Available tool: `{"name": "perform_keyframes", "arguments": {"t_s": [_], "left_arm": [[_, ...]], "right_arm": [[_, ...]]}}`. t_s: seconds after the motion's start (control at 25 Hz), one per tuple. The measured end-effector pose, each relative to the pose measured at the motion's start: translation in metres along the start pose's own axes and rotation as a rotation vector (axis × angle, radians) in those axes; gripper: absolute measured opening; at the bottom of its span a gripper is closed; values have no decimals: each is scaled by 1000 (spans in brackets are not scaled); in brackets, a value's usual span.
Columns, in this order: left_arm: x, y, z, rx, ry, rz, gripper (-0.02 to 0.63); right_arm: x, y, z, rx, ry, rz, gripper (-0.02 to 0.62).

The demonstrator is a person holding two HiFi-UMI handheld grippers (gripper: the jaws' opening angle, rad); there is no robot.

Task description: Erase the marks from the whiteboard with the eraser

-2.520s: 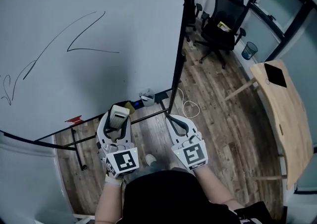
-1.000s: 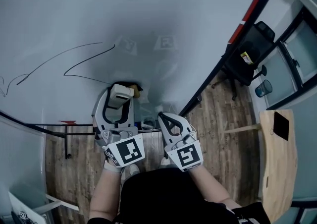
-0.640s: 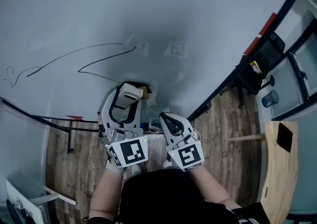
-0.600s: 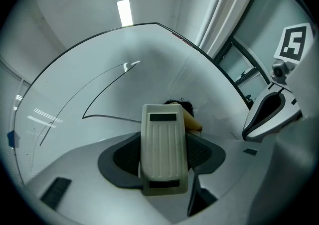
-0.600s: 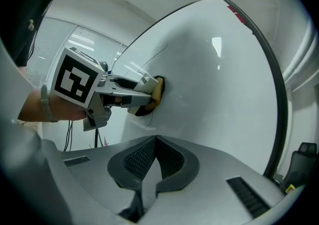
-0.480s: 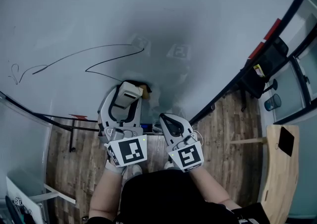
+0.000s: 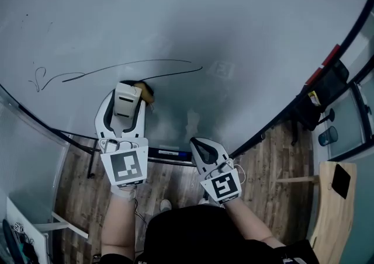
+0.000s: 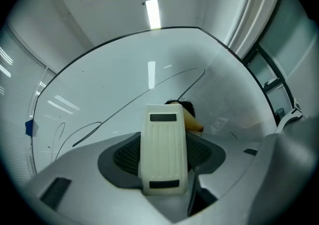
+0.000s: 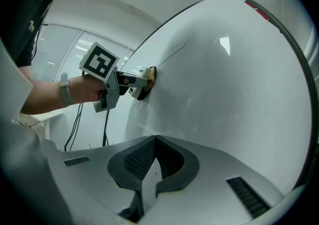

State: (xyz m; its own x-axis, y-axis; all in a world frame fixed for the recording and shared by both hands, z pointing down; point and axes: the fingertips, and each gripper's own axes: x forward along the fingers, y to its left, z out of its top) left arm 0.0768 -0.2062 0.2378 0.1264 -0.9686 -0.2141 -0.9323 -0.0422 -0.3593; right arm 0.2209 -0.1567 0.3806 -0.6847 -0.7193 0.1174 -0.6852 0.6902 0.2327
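At centre-left, with my left tool (image 7: 124,105) clamped on the eraser (image 8: 163,152), I'd press flat along the marks (image 7: 163,61); right tool (image 9: 156,162) closed, empty.

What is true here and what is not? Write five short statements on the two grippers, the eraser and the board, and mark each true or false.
1. The left gripper grips the eraser. True.
2. The right gripper holds a marker. False: its jaws are shut together with nothing between them.
3. The eraser is pressed against the whiteboard. True.
4. The whiteboard is wiped clean. False: a long black line runs across it, with a squiggle at the line's left end.
5. In the head view the right gripper is raised above the left one. False: it sits lower, near the board's bottom edge.
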Motion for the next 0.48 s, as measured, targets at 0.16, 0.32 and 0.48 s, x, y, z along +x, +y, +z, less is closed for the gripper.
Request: {"name": "perform_keyframes", "arguments": {"t_s": [0.16,0.32,0.48], "left_arm": [[1,22,-2,34,20,-7,265],[2,28,1,43,28,-10,265],[2,25,7,64,19,-7,264]], "right_arm": [[8,11,8,4,-2,24,28],[11,20,18,-41,-4,54,28],[9,18,21,-58,-4,52,28]]}}
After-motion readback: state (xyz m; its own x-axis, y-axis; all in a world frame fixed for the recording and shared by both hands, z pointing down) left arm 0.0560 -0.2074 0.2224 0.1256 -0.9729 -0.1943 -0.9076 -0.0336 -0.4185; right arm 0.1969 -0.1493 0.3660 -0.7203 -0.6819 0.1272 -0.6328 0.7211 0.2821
